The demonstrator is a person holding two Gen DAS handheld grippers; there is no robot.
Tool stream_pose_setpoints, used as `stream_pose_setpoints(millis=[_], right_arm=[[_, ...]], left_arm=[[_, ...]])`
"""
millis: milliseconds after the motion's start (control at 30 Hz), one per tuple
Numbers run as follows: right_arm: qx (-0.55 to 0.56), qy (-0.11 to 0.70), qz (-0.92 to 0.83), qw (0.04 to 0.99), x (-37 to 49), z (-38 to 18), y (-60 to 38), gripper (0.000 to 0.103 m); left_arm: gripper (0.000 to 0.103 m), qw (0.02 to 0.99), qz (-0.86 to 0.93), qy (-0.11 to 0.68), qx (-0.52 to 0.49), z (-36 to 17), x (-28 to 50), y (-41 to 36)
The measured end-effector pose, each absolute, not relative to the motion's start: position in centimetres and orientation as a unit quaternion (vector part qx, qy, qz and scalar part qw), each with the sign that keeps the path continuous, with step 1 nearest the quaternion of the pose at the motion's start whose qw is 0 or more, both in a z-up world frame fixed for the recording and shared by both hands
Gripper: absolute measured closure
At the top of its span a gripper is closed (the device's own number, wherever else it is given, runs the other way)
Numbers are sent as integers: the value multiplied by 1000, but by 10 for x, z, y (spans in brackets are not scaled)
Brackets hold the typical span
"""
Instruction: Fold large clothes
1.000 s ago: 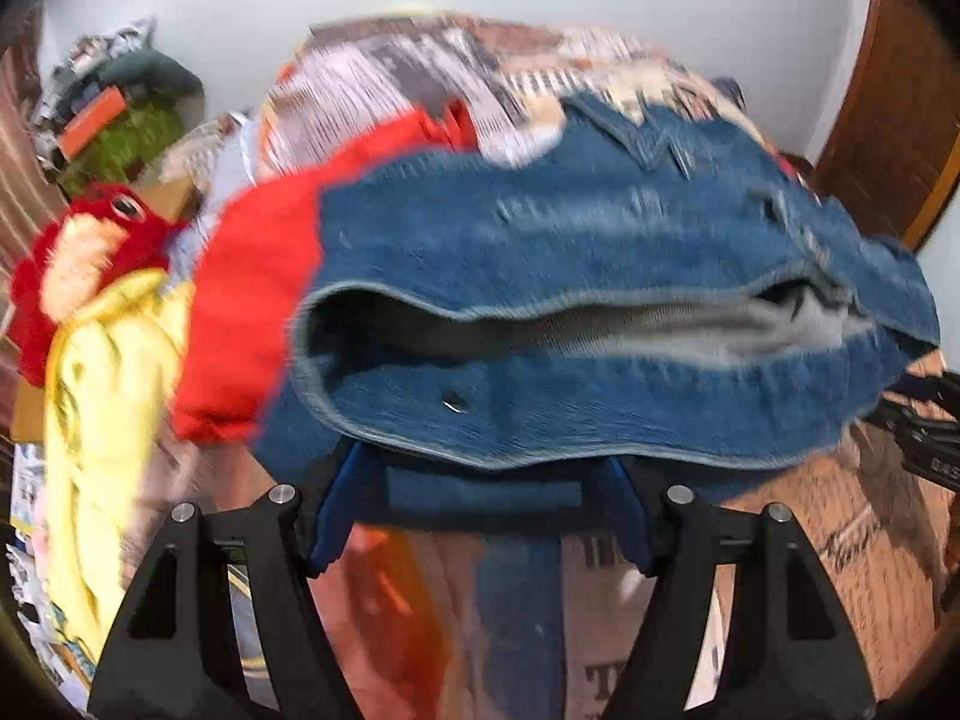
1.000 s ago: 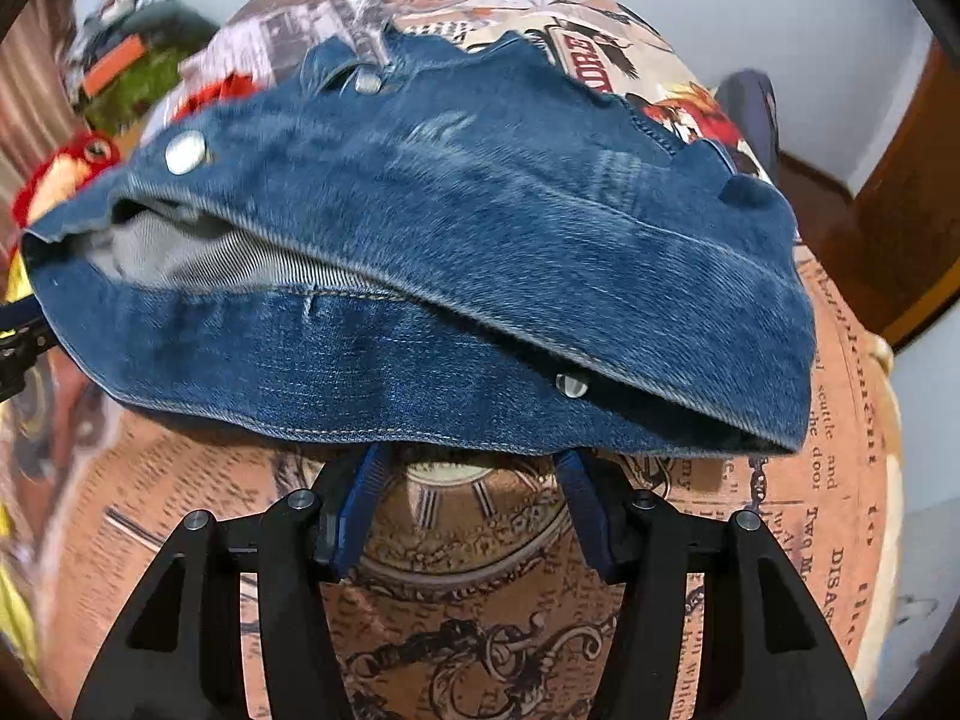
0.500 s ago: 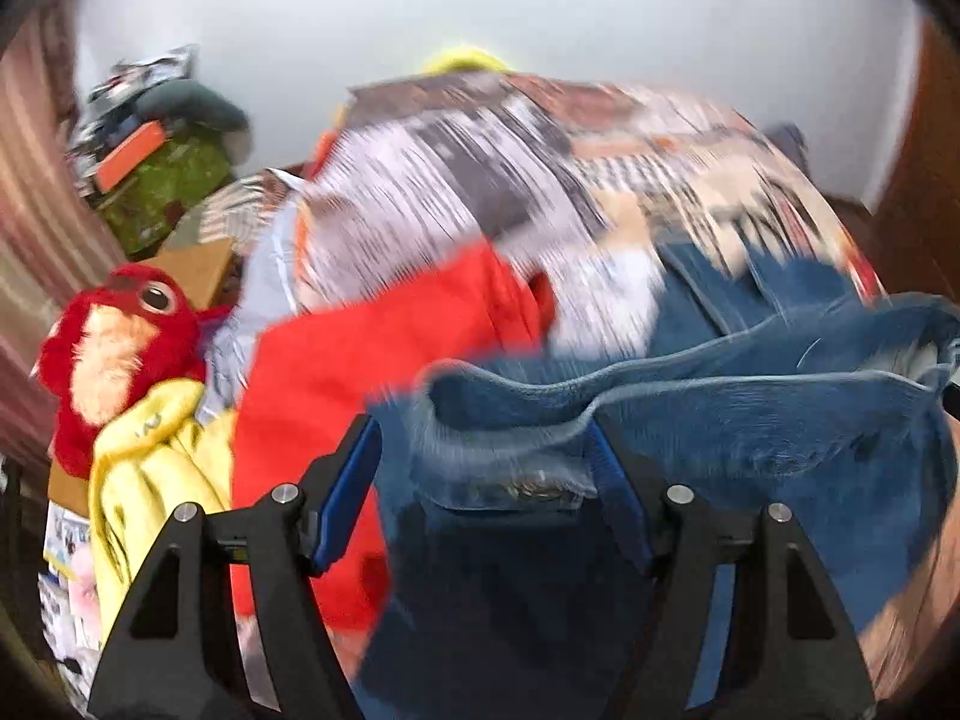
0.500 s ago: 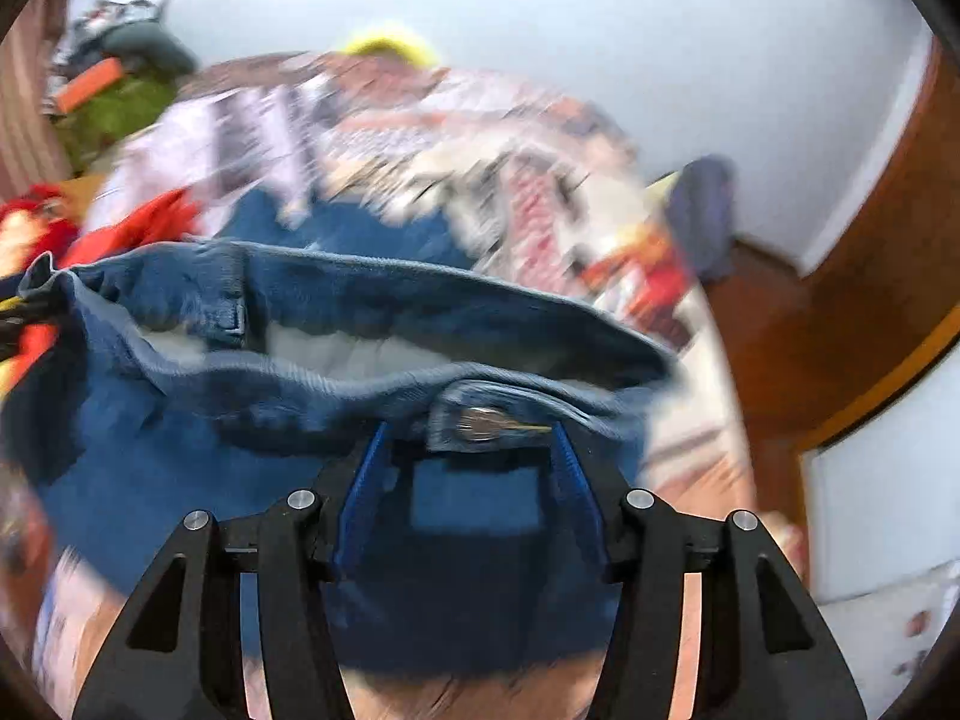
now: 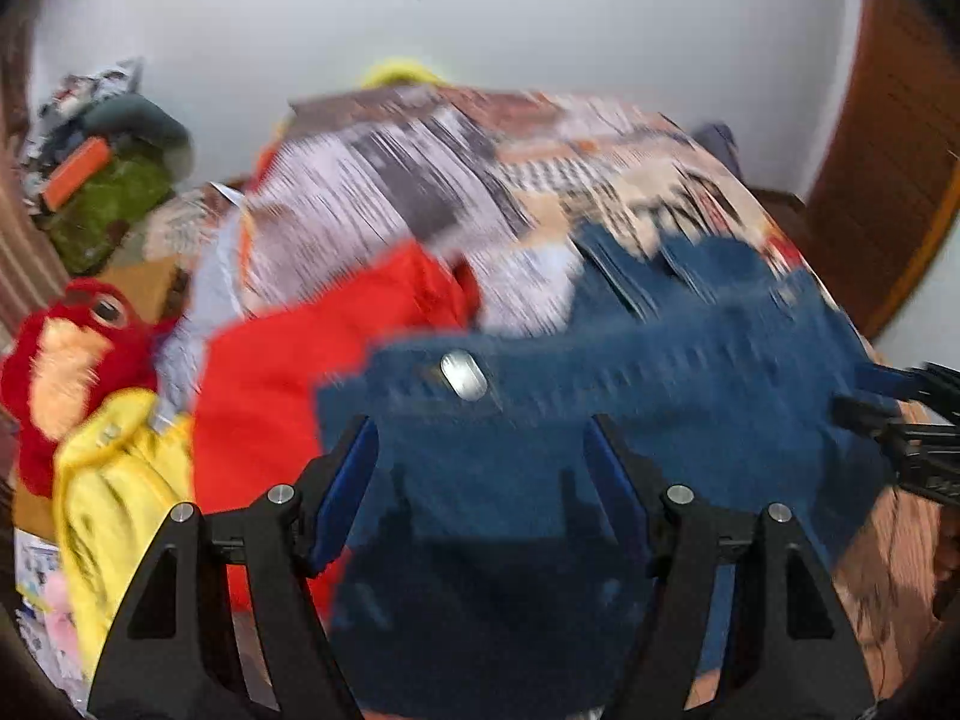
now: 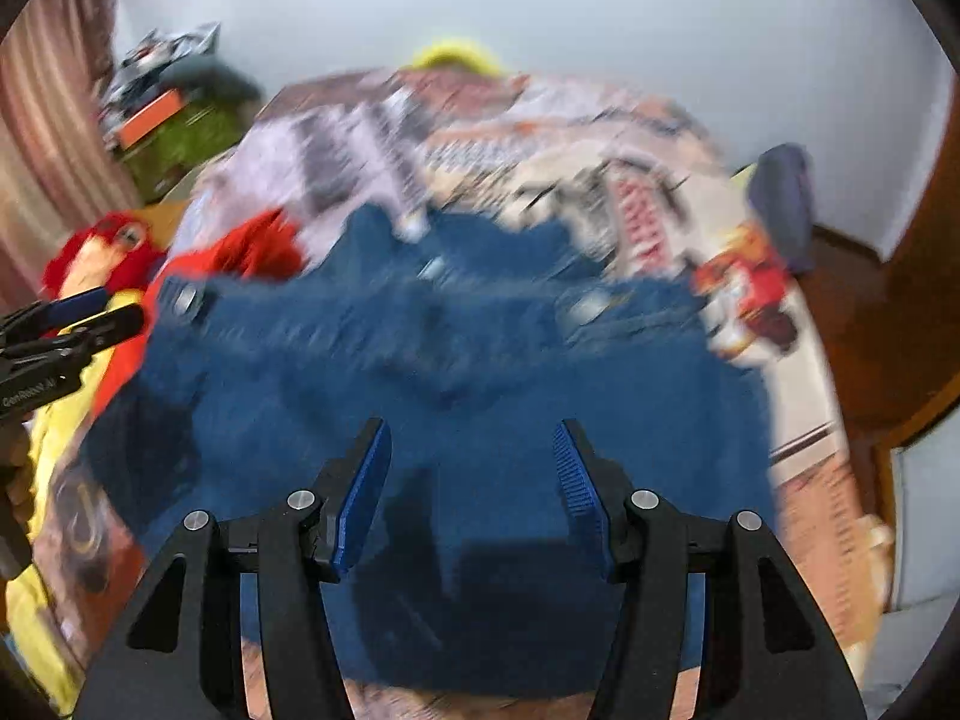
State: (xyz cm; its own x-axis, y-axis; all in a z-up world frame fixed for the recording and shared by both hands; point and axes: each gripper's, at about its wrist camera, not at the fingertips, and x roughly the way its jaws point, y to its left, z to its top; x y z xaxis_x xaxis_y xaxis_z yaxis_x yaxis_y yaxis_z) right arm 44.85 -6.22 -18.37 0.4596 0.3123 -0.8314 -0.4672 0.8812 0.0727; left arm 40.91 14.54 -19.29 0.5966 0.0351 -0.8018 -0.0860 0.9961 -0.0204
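A blue denim jacket (image 5: 600,420) lies spread over the patterned bedspread (image 5: 450,180); it also shows in the right wrist view (image 6: 480,372). Both views are motion-blurred. My left gripper (image 5: 480,450) is open, its fingers standing over the jacket's near left part by a metal button (image 5: 463,375). My right gripper (image 6: 471,456) is open over the jacket's near middle. The left gripper shows at the left edge of the right wrist view (image 6: 72,318), the right gripper at the right edge of the left wrist view (image 5: 900,414).
A red garment (image 5: 300,372) lies left of the jacket, with a yellow garment (image 5: 114,480) and a red plush toy (image 5: 66,348) beyond it. Clutter (image 5: 102,180) is piled at the back left. A wooden door (image 5: 888,180) stands right.
Both grippers were shut on the jacket's edge and lifted it up and forward. Now both are open and the jacket lies flat on the bed.
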Motion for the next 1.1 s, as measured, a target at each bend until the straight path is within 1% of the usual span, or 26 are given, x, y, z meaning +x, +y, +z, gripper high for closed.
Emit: stream_pose_setpoints(millis=[100, 133, 200, 233, 267, 367, 433, 533, 700, 833, 967, 1100], right_arm=[[-112, 495, 241, 828, 439, -212, -54, 50], [-122, 497, 238, 825, 436, -217, -56, 49], [-119, 483, 232, 836, 430, -219, -65, 35], [-117, 486, 218, 838, 428, -219, -72, 25], [-116, 490, 210, 838, 428, -219, -77, 24], [-120, 500, 189, 836, 430, -222, -97, 24], [-111, 496, 180, 842, 428, -220, -115, 24], [-98, 493, 163, 849, 424, -212, -137, 24], [-92, 502, 96, 855, 427, -210, -170, 24], [-53, 518, 76, 850, 430, -208, -196, 24], [-25, 519, 77, 851, 429, -199, -202, 24], [-11, 496, 107, 861, 421, -178, -187, 24]], left_arm=[[33, 885, 21, 465, -23, -214, 398, 135], [33, 881, 28, 471, -11, -223, 395, 132], [33, 878, 55, 476, 17, -236, 392, 132], [33, 877, 62, 476, 23, -240, 391, 134], [32, 877, 72, 474, 29, -244, 389, 136], [30, 881, 103, 461, 20, -248, 382, 154], [25, 880, 133, 455, 1, -247, 378, 169], [25, 881, 166, 443, -29, -239, 368, 185], [25, 876, 214, 430, -25, -234, 353, 203], [25, 874, 267, 405, -20, -221, 331, 214], [25, 883, 263, 380, -81, -202, 304, 229], [25, 883, 213, 386, -162, -198, 289, 237]])
